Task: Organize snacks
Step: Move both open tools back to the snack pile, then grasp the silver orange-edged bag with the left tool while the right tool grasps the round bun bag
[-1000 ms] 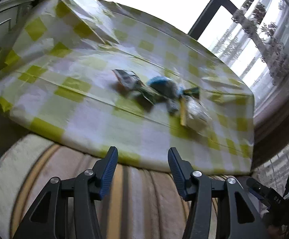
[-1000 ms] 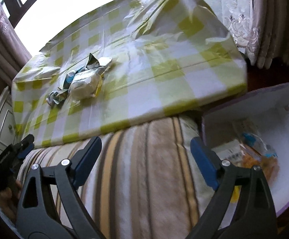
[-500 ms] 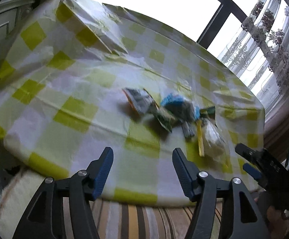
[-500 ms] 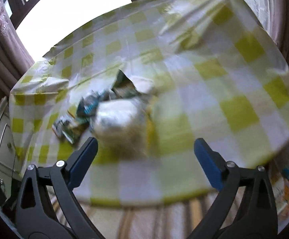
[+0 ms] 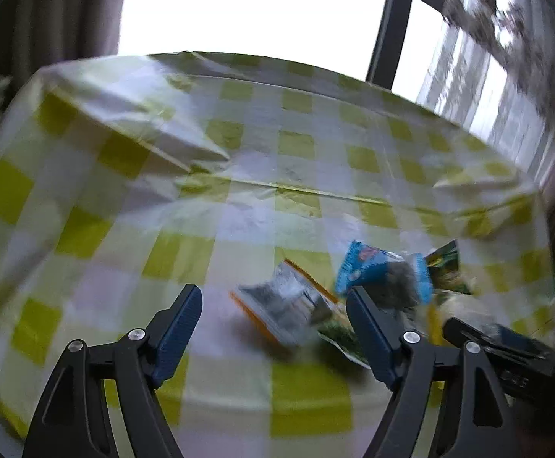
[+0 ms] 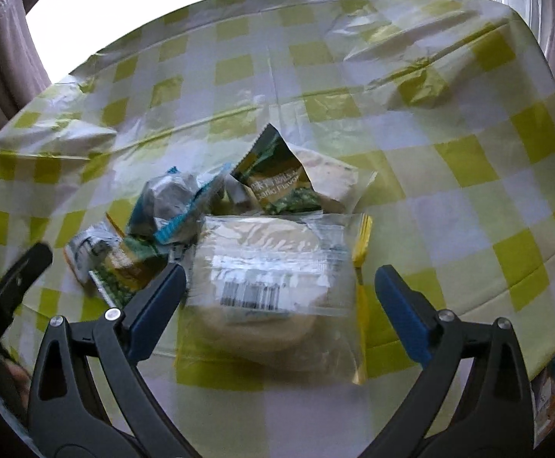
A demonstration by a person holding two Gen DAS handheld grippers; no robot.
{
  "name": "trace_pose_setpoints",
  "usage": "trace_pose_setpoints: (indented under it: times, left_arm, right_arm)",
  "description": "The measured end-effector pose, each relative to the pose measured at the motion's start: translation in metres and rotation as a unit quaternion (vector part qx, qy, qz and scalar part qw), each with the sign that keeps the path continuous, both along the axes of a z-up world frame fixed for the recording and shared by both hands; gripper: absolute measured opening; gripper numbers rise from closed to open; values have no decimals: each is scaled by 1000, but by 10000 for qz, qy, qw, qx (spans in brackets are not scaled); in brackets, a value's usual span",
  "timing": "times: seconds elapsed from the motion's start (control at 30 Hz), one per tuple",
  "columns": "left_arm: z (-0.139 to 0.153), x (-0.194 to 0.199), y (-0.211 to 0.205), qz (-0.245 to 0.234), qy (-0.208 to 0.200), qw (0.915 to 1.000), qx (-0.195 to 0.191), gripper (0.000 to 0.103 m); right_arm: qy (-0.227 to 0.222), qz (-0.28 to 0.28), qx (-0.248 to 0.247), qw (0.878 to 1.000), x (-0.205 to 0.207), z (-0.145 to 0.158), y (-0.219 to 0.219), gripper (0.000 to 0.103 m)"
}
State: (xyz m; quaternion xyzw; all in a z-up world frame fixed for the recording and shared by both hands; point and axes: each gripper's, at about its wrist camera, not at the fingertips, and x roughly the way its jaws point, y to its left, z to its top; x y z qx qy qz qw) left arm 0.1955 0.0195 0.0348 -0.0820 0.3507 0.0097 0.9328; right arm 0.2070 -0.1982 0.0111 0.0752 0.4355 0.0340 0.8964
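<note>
**Two spread grippers over a small heap of snack packets**

Left wrist view: the left gripper [image 5: 273, 328] hangs over the yellow-checked tablecloth [image 5: 239, 145], its jaws opening, nothing pressed between them. Just ahead, between the fingertips, lies one silver packet with orange edge [image 5: 285, 315]. Ahead and to its right sits one blue packet [image 5: 384, 274], touching a green packet [image 5: 447, 269] further right. A second green packet [image 5: 340, 337] lies flat beside the right finger. The other gripper's black arm pokes in at the lower right.

Right wrist view: the right gripper [image 6: 279, 297] is spread wide, gripping nothing. One clear bag of flatbread with a barcode label [image 6: 273, 286] lies directly between and ahead of its fingers, untouched by the pads. Beyond it the heap shows the blue packet [image 6: 170, 206], two green packets [image 6: 277, 179] and the silver one at far left, all touching or overlapping.
</note>
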Motion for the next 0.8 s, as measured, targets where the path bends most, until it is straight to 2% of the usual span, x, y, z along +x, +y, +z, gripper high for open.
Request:
trace_pose_setpoints:
  times: [0.17, 0.2, 0.27, 0.3, 0.4, 0.47, 0.67, 0.8]
  left_arm:
    - [-18, 24, -7, -445, 290, 9984, 173, 78]
    - [-22, 26, -7, -481, 353, 9981, 164, 76]
    - [-31, 31, -4, -422, 540, 9976, 130, 61]
    - [-36, 33, -1, -411, 647, 9971, 27, 58]
    - [-35, 29, 0, -373, 598, 9975, 15, 56]
    - [-34, 27, 1, -338, 580, 9977, 8, 56]
    - [-34, 17, 12, -51, 516, 9984, -216, 55]
    - [-34, 3, 18, 174, 444, 9985, -277, 55]
  right_arm:
    - [66, 43, 47, 10000, 7, -10, 0, 101]
    - [30, 66, -52, 10000, 7, -10, 2, 101]
    - [-14, 140, -270, 9995, 6, -12, 11, 101]
    - [-45, 149, -284, 9995, 6, -13, 12, 101]
    - [-84, 147, -260, 9995, 5, -13, 11, 100]
    - [-142, 146, -246, 9995, 3, -11, 11, 91]
    - [-199, 238, -283, 9991, -4, -9, 11, 80]
    - [-203, 294, -258, 9990, -13, -8, 8, 77]
